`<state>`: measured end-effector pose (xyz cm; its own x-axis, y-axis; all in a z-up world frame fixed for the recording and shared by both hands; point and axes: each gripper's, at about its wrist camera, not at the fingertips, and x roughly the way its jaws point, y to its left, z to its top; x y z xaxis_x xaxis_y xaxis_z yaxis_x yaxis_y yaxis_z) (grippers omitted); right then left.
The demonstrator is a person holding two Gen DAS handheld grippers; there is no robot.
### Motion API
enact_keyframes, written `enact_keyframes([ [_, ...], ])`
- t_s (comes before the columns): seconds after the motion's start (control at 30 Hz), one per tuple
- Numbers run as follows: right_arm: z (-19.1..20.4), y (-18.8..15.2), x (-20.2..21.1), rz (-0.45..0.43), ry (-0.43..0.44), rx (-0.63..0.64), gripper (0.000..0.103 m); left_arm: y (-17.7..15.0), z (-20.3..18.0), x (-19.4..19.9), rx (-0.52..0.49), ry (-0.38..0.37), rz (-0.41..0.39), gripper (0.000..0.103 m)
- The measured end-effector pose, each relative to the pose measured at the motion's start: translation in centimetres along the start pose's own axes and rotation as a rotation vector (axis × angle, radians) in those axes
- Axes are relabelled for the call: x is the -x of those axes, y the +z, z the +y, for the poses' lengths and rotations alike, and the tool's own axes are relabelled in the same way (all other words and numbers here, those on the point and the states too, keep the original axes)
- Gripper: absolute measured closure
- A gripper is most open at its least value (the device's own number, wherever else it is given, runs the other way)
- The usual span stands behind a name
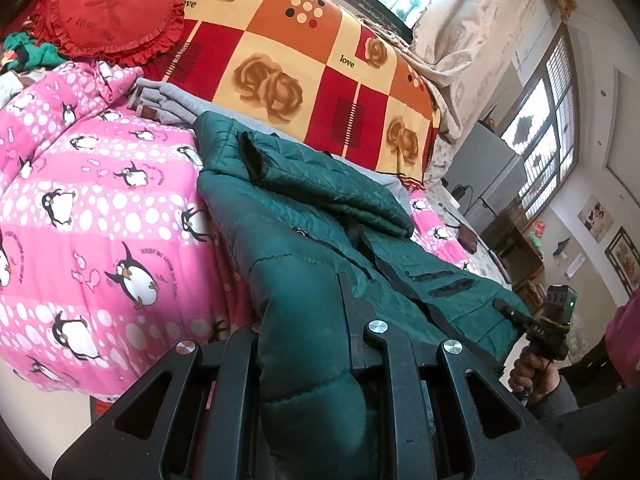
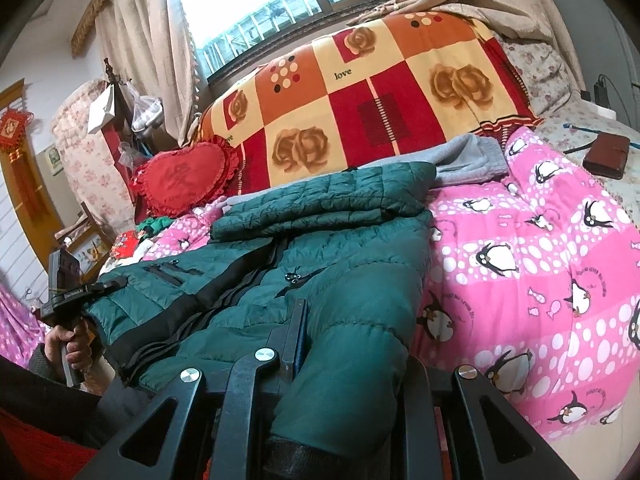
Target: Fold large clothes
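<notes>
Left claw: clamped on green jacket hem, near bed edge.
Right claw: clamped likewise.
Surroundings: penguin quilt, grey garment behind.
Jacket: quilted, sleeve folded across.

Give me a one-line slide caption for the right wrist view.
Right gripper clamps the green jacket's hem on a pink penguin quilt, while the left gripper grips its other corner.

A bedroom in someone's home

There was a bed with a pink penguin blanket and a red and orange rose blanket. A red heart pillow sat by them. Curtains hung at the window, and pictures were on the wall.
</notes>
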<state>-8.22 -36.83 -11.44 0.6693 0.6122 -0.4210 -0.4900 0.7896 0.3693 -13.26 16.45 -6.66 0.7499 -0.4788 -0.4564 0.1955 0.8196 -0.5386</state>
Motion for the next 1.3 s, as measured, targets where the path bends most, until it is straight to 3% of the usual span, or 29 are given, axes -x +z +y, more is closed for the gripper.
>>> enact_keyframes([
  [0.3, -0.4, 0.3, -0.3, 0.011, 0.036, -0.051, 0.085, 0.2, 0.0, -0.5, -0.004, -0.021, 0.009, 0.089],
  [0.67, 0.5, 2.1, -0.6, -0.024, -0.011, 0.005, 0.085, 1.1, 0.4, -0.9, -0.008, -0.021, -0.016, 0.089],
  [1.03, -0.3, 4.6, -1.2, -0.080, -0.029, -0.006, 0.085, 4.8, -0.2, -1.4, -0.002, -0.022, -0.116, 0.089],
  [1.3, -1.7, 6.2, -3.6, -0.071, -0.042, -0.026, 0.085, 6.4, 1.1, -3.4, 0.029, 0.019, -0.119, 0.089],
])
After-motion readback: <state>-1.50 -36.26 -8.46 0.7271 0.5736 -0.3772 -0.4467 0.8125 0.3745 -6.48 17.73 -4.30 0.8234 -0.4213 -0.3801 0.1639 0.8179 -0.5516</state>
